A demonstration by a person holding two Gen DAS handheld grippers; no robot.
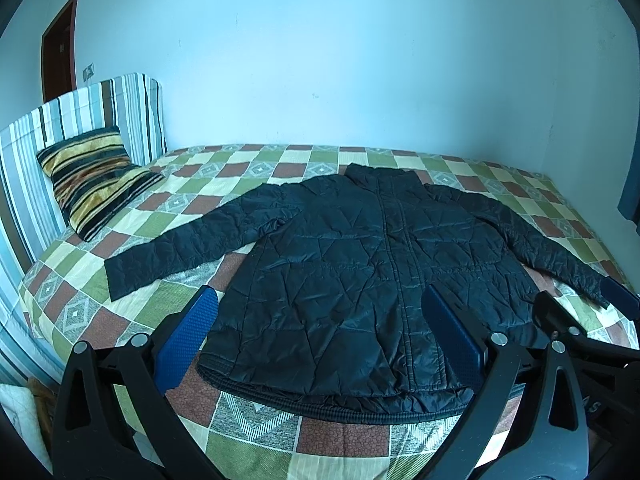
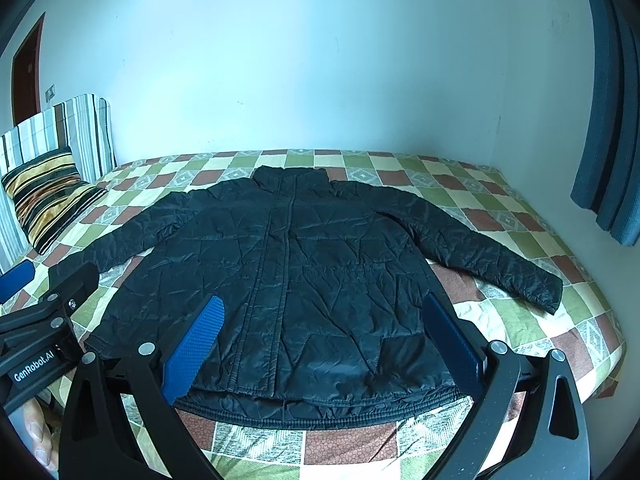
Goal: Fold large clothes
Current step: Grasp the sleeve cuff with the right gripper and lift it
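While both grippers gape | black quilted jacket point(image 1: 360, 264) flat, sleeves spread

Pale blue wall point(image 1: 320, 60), checkered bed point(image 1: 120, 240), striped pillow point(image 1: 94, 184), blue curtain point(image 2: 608, 120)

Bed point(image 1: 320, 436) carried a checked cover in green, cream, rust and grey squares, reaching from the near edge to the far wall. A black quilted jacket point(image 1: 360, 264) lay flat on it, front up, collar toward the far side, hem near the near edge, both sleeves spread out to left and right. A striped pillow point(image 1: 94, 196) in black, yellow and orange rested at the far left, leaning against the striped headboard point(image 1: 80, 120). Cover looked smooth, with slight wrinkles by the right sleeve.
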